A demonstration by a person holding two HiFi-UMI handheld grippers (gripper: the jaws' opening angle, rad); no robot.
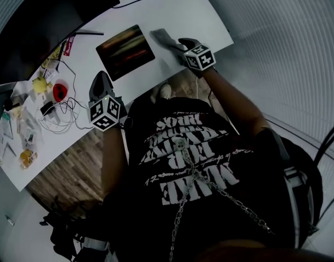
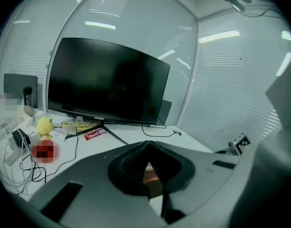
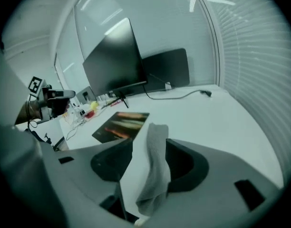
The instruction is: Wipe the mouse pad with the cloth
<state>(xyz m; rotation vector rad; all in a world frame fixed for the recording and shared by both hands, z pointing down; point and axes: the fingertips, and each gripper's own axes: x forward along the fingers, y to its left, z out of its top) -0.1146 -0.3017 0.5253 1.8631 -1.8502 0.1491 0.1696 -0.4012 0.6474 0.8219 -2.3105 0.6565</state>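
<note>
Beside the mouse pad point(image 1: 126, 51), the right gripper point(image 1: 180, 44) — jaws apart — straddles cloth point(image 3: 156, 165).

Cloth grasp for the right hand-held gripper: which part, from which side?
Take the cloth by its raised fold, coming from the front edge of the desk, as the right hand-held gripper is lined up now. The fold stands upright between its open jaws and runs along them, so closing should pinch it across its thin side. The far end lies beside the mouse pad.
</note>
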